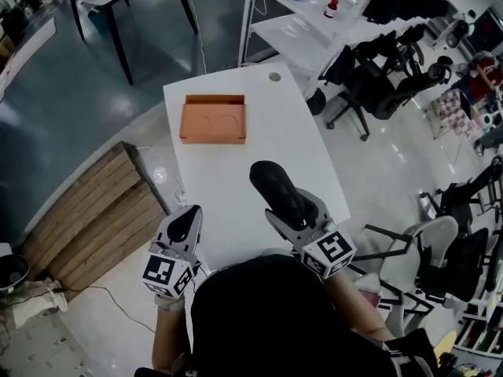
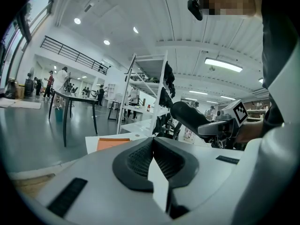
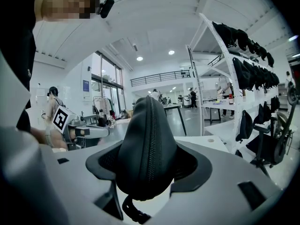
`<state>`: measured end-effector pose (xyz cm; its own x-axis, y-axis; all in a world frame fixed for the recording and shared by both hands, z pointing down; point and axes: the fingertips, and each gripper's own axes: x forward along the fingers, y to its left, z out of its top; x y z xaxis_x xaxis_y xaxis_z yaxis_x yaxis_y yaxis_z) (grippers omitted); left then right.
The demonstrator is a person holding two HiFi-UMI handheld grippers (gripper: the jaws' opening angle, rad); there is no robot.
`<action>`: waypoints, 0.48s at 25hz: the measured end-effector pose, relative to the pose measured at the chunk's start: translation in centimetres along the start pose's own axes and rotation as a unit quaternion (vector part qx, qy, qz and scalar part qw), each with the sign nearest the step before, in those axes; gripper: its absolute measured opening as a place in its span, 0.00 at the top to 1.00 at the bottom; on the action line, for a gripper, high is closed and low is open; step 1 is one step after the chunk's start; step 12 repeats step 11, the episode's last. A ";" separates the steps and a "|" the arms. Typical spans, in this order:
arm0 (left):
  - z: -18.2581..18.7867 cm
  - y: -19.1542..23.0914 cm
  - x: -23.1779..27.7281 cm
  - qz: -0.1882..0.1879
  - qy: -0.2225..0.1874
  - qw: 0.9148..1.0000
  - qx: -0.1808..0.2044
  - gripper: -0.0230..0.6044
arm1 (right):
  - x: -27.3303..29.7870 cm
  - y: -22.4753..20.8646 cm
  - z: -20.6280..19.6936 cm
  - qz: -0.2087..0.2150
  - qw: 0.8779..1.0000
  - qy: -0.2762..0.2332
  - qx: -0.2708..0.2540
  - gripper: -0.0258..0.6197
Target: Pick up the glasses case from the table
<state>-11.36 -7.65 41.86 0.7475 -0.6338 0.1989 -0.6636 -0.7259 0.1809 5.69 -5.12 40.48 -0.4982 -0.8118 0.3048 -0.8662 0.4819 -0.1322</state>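
Pinches the black glasses case (image 1: 277, 187) in the right tool (image 1: 302, 213), squeezed from both sides, with the zipper line running up the middle in the right gripper view. Holds the case up in the air over the white surface (image 1: 228, 179), not touching it, with the round end sticking out past the jaws toward the far side. Holds the left tool (image 1: 186, 225) near the front left edge of the surface, jaws pressed together with nothing between them. Shows an orange tray (image 1: 213, 119) with two round dents lying flat toward the far end of the surface, well apart from the case. Shows a wooden pallet (image 1: 94, 218) on the floor (image 1: 118, 93) to the left, a white shelf (image 1: 299, 22) behind the surface, and black chairs (image 1: 377, 85) to the right.
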 end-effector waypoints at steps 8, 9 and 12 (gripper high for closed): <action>0.3 -0.2 -0.1 0.007 -0.001 1.000 0.013 0.93 | 0.1 -0.2 -0.4 0.002 1.000 0.006 0.000 0.47; 0.3 -0.2 -0.1 0.007 -0.001 1.000 0.013 0.93 | 0.1 -0.3 -0.5 0.002 1.000 0.006 0.000 0.47; 0.3 -0.3 -0.1 0.007 -0.002 1.000 0.015 0.93 | 0.1 -0.3 -0.6 0.002 1.000 0.007 -0.001 0.47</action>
